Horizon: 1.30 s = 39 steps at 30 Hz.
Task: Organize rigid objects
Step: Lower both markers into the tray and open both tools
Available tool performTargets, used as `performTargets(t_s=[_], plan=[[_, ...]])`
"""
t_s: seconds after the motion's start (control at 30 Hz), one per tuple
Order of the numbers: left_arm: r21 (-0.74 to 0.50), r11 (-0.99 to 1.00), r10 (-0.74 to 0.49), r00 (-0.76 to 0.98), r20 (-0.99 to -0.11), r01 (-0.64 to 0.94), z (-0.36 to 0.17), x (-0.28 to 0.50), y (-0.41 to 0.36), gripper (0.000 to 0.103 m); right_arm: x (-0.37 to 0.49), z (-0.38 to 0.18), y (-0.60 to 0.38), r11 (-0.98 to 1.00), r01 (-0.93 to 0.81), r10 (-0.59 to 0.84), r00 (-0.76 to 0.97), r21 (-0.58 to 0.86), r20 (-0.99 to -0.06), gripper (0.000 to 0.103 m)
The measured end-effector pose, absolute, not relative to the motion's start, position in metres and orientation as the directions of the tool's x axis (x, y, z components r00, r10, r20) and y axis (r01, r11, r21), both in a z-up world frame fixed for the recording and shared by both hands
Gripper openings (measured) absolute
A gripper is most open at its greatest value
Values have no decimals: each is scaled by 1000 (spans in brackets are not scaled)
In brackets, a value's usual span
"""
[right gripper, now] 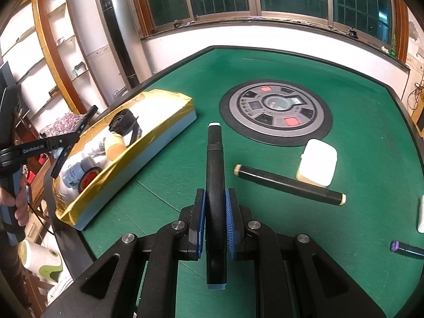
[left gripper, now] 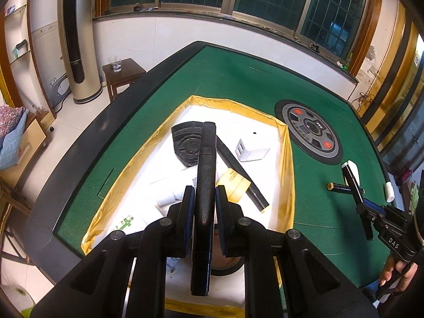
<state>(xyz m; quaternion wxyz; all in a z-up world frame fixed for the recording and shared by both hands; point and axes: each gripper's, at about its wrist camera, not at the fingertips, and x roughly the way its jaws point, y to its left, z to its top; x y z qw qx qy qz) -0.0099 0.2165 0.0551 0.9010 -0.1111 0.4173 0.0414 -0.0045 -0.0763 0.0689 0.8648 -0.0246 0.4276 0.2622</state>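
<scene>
Box (right gripper: 148, 143) w/ clutter blocks left; felt (right gripper: 357, 137) past dial (right gripper: 275, 112) open.

Roll of black tape (left gripper: 228, 269): mostly hidden behind the left gripper (left gripper: 204, 198) and its black marker (left gripper: 204, 185). Purple-capped pen (right gripper: 405, 249): cut off by right edge. White object (right gripper: 420, 216): cropped, unidentifiable. Tray (right gripper: 148, 143) contents: partly hidden by its wall.

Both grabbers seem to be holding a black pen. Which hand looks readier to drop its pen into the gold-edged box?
Probably the left. The left gripper holds its black marker directly above the gold-edged box. The right gripper clamps its own marker over the green table, well aside from the box.
</scene>
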Motion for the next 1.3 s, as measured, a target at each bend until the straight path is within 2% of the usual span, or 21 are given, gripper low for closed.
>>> performTargets(t_s=[0.17, 0.33, 0.6, 0.8, 1.3], plan=[[-159, 971, -9, 643, -766, -177, 54, -10, 226, 13, -5, 73, -58, 833, -511, 473, 461, 211, -751, 13], [-145, 972, 5, 634, -774, -185, 53, -7, 236, 13, -3, 80, -30, 773, -565, 550, 372, 288, -748, 13], [-111, 976, 26, 601, -799, -189, 49, 8, 250, 13, 19, 78, 26, 711, -599, 595, 234, 369, -768, 13], [-79, 977, 48, 567, -823, -197, 42, 20, 261, 13, 38, 67, 65, 706, -584, 593, 178, 400, -785, 13], [-74, 981, 28, 505, -862, -181, 21, 40, 269, 13, 65, 45, 99, 754, -537, 538, 172, 380, -825, 13]])
